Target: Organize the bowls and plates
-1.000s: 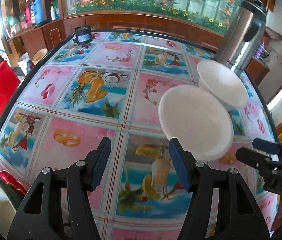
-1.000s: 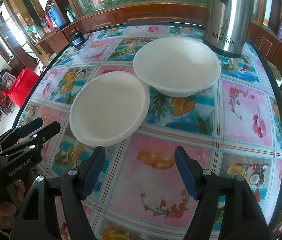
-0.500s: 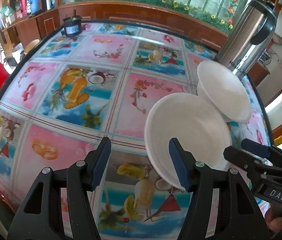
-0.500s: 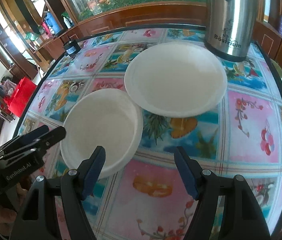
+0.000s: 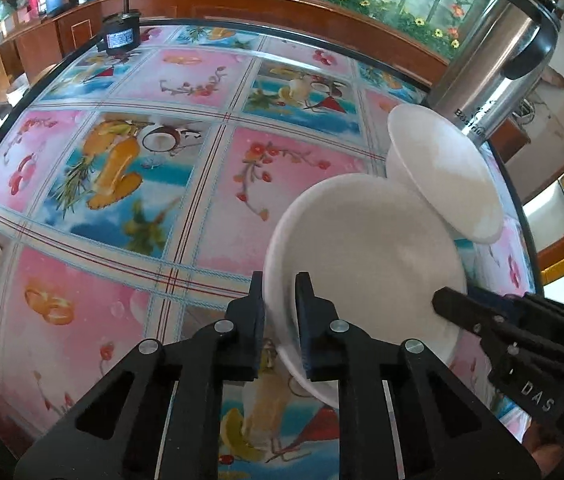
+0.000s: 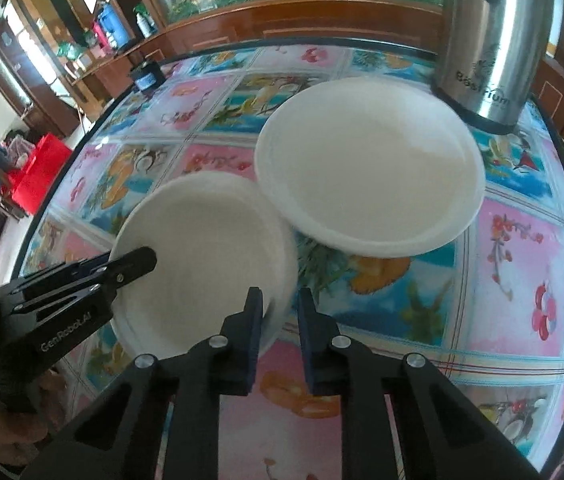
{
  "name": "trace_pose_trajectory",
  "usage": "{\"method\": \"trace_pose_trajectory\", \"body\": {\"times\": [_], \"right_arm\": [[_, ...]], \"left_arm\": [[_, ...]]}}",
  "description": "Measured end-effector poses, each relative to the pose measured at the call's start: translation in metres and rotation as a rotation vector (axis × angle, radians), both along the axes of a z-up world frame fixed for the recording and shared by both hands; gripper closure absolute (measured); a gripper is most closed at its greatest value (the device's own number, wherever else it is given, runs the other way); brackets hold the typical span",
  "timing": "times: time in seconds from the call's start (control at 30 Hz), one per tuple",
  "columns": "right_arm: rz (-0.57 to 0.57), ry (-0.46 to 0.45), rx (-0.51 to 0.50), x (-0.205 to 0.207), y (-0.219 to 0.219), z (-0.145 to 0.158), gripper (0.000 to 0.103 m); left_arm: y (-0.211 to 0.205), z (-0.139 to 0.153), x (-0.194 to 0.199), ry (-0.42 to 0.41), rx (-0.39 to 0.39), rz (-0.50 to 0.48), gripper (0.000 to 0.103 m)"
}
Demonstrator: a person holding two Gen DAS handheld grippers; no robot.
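Two white bowls stand on the fruit-patterned table. Both grippers hold the near bowl (image 5: 361,256) (image 6: 202,248). My left gripper (image 5: 280,308) is closing its jaws on the bowl's left rim, and the pads press the rim from both sides. My right gripper (image 6: 280,312) is closing the same way on the right rim. Each gripper shows in the other's view: the right gripper (image 5: 445,306) and the left gripper (image 6: 138,264) both reach over the bowl's edge. The wider far bowl (image 5: 441,176) (image 6: 369,176) overlaps the near bowl's back rim.
A tall steel thermos (image 5: 493,64) (image 6: 493,40) stands right behind the far bowl. A small black device (image 5: 122,34) sits at the table's far left edge. The glass-topped table (image 5: 122,184) has a dark rounded rim. A red bag (image 6: 40,168) lies beyond the table on the left.
Both grippers moved forward and down to the near bowl and went from wide open to shut on its opposite rims. The bowls now look larger and closer.
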State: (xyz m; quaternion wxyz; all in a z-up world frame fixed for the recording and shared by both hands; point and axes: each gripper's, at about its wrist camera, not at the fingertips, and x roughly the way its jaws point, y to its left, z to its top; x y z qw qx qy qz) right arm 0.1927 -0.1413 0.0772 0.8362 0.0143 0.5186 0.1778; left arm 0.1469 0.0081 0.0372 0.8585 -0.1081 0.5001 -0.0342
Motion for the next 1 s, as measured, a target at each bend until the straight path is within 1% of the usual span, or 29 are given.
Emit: {"method": "trace_pose_trajectory", "body": {"times": [0.27, 0.33, 0.43, 0.57, 0.73, 0.9, 1.0], "right_arm": [[-0.003, -0.014, 0.030, -0.025, -0.004, 0.009, 0.087], [-0.002, -0.016, 0.039, -0.033, -0.004, 0.011, 0.087], [-0.004, -0.019, 0.039, -0.046, -0.003, 0.013, 0.087], [0.003, -0.015, 0.044, -0.064, -0.001, 0.012, 0.087], [0.017, -0.020, 0.043, -0.087, 0.009, 0.012, 0.086], [0.035, -0.035, 0.049, -0.111, 0.018, 0.016, 0.086], [0.048, -0.048, 0.043, -0.121, 0.025, 0.020, 0.086]], "left_arm": [[0.002, 0.015, -0.022, -0.007, -0.029, -0.017, 0.089], [0.002, 0.015, -0.030, -0.005, -0.030, -0.025, 0.089], [0.004, 0.014, -0.043, 0.006, -0.053, -0.033, 0.089], [0.009, 0.017, -0.064, -0.004, -0.063, -0.039, 0.089], [0.013, 0.022, -0.091, -0.017, -0.038, -0.046, 0.089], [0.018, 0.024, -0.118, -0.042, 0.011, -0.043, 0.089], [0.023, 0.025, -0.133, -0.054, 0.026, -0.035, 0.089]]}}
